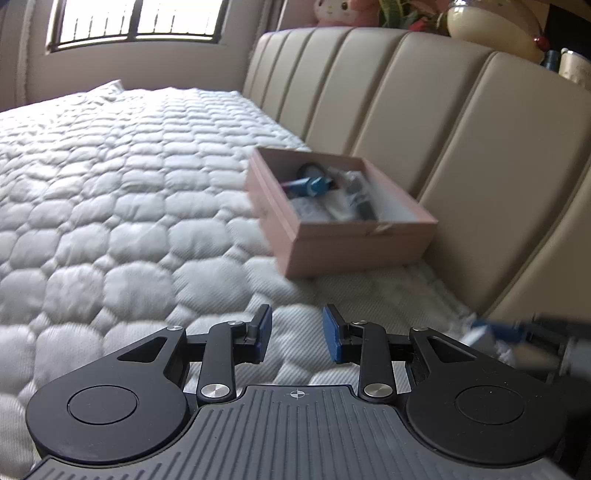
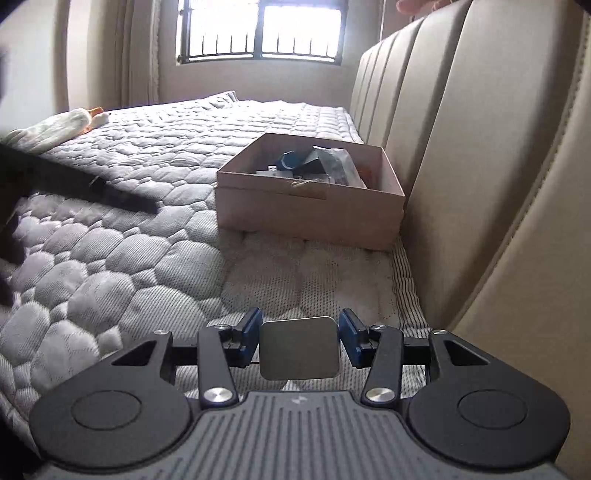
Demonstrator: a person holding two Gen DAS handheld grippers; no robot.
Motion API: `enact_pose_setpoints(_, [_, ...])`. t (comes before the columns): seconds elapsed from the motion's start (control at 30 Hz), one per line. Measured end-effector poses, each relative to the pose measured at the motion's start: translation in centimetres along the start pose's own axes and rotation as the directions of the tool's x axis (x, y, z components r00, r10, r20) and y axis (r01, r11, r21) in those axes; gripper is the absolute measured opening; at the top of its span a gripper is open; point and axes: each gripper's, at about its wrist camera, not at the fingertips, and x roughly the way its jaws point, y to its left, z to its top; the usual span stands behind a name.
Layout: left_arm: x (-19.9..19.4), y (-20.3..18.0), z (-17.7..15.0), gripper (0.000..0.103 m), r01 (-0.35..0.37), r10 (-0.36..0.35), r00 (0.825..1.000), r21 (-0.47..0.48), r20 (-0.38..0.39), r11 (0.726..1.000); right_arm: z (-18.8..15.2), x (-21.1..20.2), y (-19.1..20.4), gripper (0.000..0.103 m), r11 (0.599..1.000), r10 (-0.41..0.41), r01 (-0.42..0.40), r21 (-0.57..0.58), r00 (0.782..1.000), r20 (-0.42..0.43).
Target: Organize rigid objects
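Observation:
A pink cardboard box (image 1: pixel 354 240) (image 2: pixel 306 214) sits on the quilted bed against the headboard. It holds several small items, among them a blue tube (image 1: pixel 314 184) and a blue hexagonal piece (image 2: pixel 290 160). My left gripper (image 1: pixel 297 334) hovers low over the quilt in front of the box, open with nothing between its blue pads. My right gripper (image 2: pixel 300 343) is shut on a flat grey rounded-square object (image 2: pixel 300 354), held above the quilt short of the box. The right gripper also shows, blurred, at the right edge of the left wrist view (image 1: pixel 517 332).
A padded beige headboard (image 1: pixel 461 147) (image 2: pixel 498 184) runs along the right side of the bed. A white soft toy (image 2: pixel 66 123) lies at the far left of the mattress. The dark left arm (image 2: pixel 92 184) crosses the left of the right wrist view. A barred window (image 2: pixel 262 33) is behind.

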Motion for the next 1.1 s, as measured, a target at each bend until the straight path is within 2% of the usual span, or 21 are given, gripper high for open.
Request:
enact_pose_setpoints(0.17, [0.0, 1.0, -1.4, 0.033, -0.006, 0.005, 1.000, -0.053, -0.022, 0.999, 3.5, 0.5, -0.9, 0.046, 0.998, -0.028, 0.028, 0.048, 1.000, 0.011])
enact_pose_setpoints(0.27, [0.2, 1.5, -1.7, 0.033, 0.001, -0.003, 1.000, -0.079, -0.025, 0.997, 8.2, 0.9, -0.9, 0.046, 0.996, -0.040, 0.033, 0.079, 0.995, 0.087])
enact_pose_setpoints(0.33, [0.4, 1.6, -1.5, 0.033, -0.008, 0.006, 1.000, -0.087, -0.027, 0.996, 12.0, 1.6, -0.8, 0.047, 0.994, -0.009, -0.008, 0.105, 0.986, 0.166])
enact_pose_setpoints(0.37, [0.6, 1.5, -1.3, 0.033, -0.022, 0.019, 0.999, -0.078, -0.036, 0.997, 13.8, 2.3, -0.7, 0.061, 0.994, 0.010, -0.031, 0.100, 0.980, 0.200])
enact_pose_setpoints(0.4, [0.9, 1.3, -1.2, 0.033, -0.039, 0.036, 0.998, -0.068, -0.045, 0.997, 15.3, 3.1, -0.5, 0.082, 0.996, 0.001, -0.020, 0.089, 0.979, 0.205])
enact_pose_setpoints(0.43, [1.1, 1.3, -1.1, 0.033, -0.053, 0.049, 0.998, -0.063, -0.049, 0.997, 16.5, 3.9, -0.3, 0.085, 0.996, -0.039, 0.022, 0.085, 0.978, 0.205])
enact_pose_setpoints(0.5, [1.4, 1.2, -1.1, 0.033, -0.056, 0.053, 0.997, -0.064, -0.053, 0.996, 17.3, 4.9, -0.2, 0.085, 0.992, -0.111, 0.098, 0.077, 0.975, 0.193])
enact_pose_setpoints(0.57, [1.6, 1.0, -1.0, 0.033, -0.056, 0.053, 0.997, -0.064, -0.052, 0.996, 16.4, 4.9, -0.6, 0.085, 0.991, -0.116, 0.103, 0.080, 0.977, 0.177])
enact_pose_setpoints(0.67, [1.9, 0.4, -1.1, 0.033, -0.059, 0.056, 0.997, -0.053, -0.058, 0.997, 13.3, 4.2, -1.7, 0.086, 0.989, -0.116, 0.099, 0.111, 0.980, 0.164])
enact_pose_setpoints(0.83, [2.1, -1.1, -1.7, 0.033, -0.076, 0.075, 0.997, -0.031, -0.033, 0.997, 7.2, 4.9, -3.7, 0.086, 0.983, -0.098, 0.087, 0.160, 0.993, 0.062])
enact_pose_setpoints(0.97, [2.6, -2.1, -2.5, 0.033, -0.062, 0.066, 0.996, -0.066, 0.057, 0.996, 2.9, 5.6, -3.3, 0.086, 0.991, -0.105, 0.104, 0.084, 0.994, 0.009])
enact_pose_setpoints(1.03, [3.3, -2.8, -2.9, 0.033, -0.065, 0.069, 0.995, -0.062, 0.069, 0.996, 1.6, 5.9, -2.8, 0.086, 0.994, -0.098, 0.098, 0.040, 0.995, 0.004])
enact_pose_setpoints(1.1, [4.2, -3.4, -3.4, 0.033, -0.078, 0.080, 0.995, -0.057, 0.051, 0.995, 0.7, 6.4, -2.4, 0.087, 0.994, -0.103, 0.104, 0.031, 0.995, -0.006])
